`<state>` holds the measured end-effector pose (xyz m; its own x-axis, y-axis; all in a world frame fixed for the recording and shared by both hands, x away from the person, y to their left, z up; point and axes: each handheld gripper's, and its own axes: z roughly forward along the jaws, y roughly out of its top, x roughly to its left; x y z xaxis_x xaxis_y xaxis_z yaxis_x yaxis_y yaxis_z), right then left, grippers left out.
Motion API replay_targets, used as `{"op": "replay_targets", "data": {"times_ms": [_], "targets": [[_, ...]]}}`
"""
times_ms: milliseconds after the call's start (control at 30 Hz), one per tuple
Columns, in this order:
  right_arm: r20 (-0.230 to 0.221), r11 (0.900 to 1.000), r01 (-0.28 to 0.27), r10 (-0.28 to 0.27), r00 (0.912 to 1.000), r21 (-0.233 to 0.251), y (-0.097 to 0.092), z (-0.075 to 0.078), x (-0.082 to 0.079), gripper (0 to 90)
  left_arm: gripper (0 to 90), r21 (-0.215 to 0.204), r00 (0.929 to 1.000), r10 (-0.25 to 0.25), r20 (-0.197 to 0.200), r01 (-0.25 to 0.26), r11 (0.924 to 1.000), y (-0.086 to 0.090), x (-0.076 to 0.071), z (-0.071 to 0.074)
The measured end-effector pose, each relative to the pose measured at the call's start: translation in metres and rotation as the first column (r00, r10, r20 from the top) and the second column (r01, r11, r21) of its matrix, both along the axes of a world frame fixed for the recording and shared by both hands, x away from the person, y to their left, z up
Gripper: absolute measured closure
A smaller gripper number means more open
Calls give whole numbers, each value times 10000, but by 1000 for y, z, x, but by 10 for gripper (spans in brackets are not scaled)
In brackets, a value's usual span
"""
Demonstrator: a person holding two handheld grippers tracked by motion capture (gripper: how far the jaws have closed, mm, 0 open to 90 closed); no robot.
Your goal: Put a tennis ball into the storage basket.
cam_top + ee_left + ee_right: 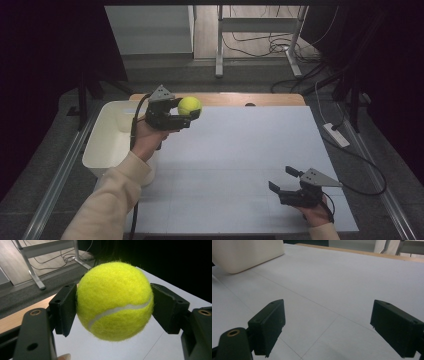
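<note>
Above table (240, 165), left tongs (196, 113) clamp ball (189, 105).

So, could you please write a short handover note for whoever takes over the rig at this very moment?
Left gripper: shut on the tennis ball, held clear of the white table, just right of the white bin.
Right gripper: jaws open, nothing between them, low over the table's near right part.
Done: ball picked up, with a jaw on each side in the left gripper view.
Left: probably moving the ball over the bin and releasing it; the bin's inside looks bare where visible.
</note>
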<state>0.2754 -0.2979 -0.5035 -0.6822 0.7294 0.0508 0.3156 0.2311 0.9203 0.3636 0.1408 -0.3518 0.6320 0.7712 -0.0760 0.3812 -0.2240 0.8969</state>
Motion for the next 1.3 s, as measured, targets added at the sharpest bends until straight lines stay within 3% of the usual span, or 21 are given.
{"op": "replay_targets", "data": {"times_ms": [633, 1300], "targets": [[24, 10000, 31, -31, 10000, 87, -1, 0, 0, 125, 271, 0, 9976, 682, 72, -682, 9977, 27, -9, 0], [64, 10000, 12, -12, 10000, 84, -2, 0, 0, 125, 271, 25, 9934, 1142, 46, -1143, 9934, 45, -13, -5]]}}
